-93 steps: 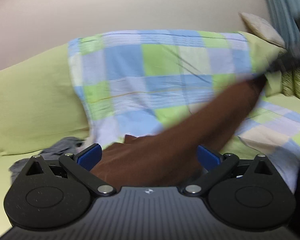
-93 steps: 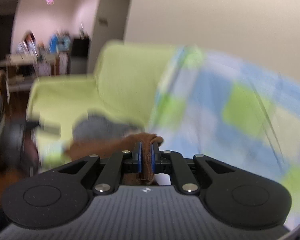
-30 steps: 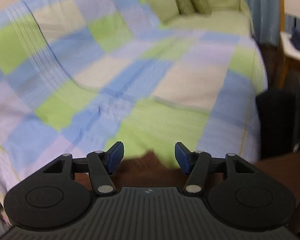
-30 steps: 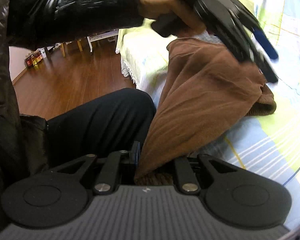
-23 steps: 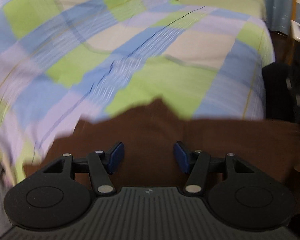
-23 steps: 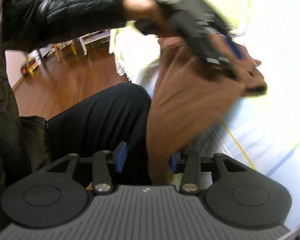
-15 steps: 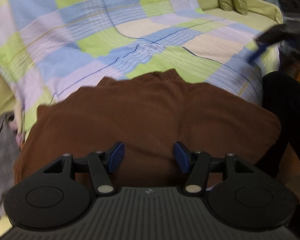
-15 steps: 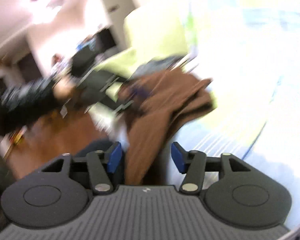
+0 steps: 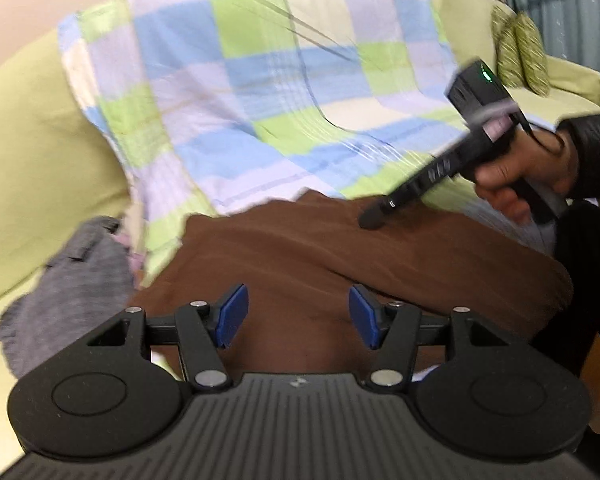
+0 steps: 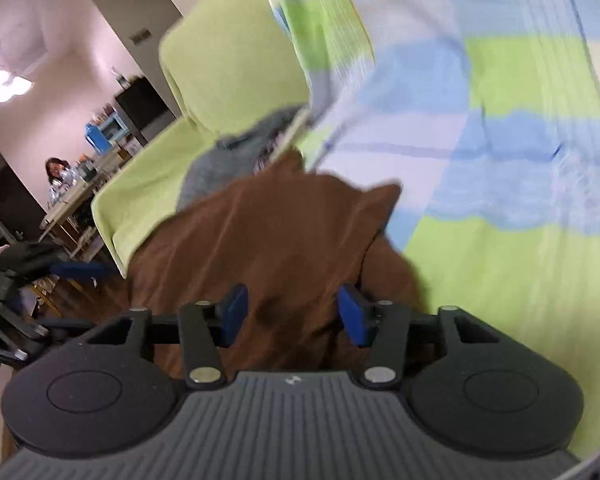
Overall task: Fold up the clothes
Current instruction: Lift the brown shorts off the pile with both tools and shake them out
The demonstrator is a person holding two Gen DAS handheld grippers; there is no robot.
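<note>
The brown soft garment [image 9: 340, 252] lies spread on the seat of a light green sofa [image 9: 32, 140]. Its far edge rests on a checked blanket in blue, green and lilac squares [image 9: 260, 80] that hangs over the sofa back and covers the seat. To the left of it, touching its edge, there is a crumpled grey garment [image 9: 72, 280].

The left tongs [image 9: 294, 316] hover low over the near part of the brown garment. They are released: the two blue pads [image 9: 230, 316] stand well apart, and the cloth is under them, not pinched.

In the left wrist view, the right tongs [image 9: 374, 220] come in from the right side and point down at the far part of the brown garment. A hand [image 9: 516, 176] in a black sleeve [image 9: 596, 148] holds the handle. This view is blurred and shows them from the edge, so the gap cannot be read there. In the right wrist view their jaws have just been closing, but the blue pads are seen apart. A raised fold of the brown cloth is between them, and I cannot see that they press on it.

Two green patterned cushions [image 9: 520, 52] lean at the far end of the sofa.
</note>
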